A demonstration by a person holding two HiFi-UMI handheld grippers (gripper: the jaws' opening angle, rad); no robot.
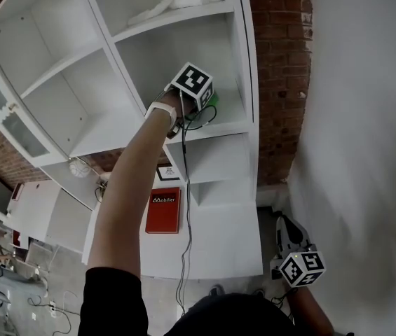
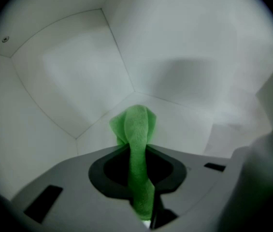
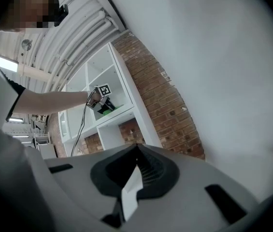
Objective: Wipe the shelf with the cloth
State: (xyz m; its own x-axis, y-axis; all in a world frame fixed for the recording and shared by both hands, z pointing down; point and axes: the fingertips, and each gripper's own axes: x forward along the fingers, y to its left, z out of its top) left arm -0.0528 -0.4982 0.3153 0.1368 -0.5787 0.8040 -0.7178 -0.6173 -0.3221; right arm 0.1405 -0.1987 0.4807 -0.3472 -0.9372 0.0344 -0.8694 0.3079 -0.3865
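- Green cloth (image 2: pixel 137 124) is pinched in the closed jaws of the left gripper (image 2: pixel 137 149), inside a white shelf (image 1: pixel 220 127) compartment.
- The left arm (image 1: pixel 124 187) stretches up and forward into that compartment.
- The right gripper (image 3: pixel 135 151) hangs low beside the wall (image 1: pixel 366 117), jaws together, holding nothing.

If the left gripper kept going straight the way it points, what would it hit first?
Likely the inner corner of the white shelf compartment, straight ahead. The green cloth pinched in the left gripper sticks out in front, so it would touch first. Nothing else shows between; depth is unclear.
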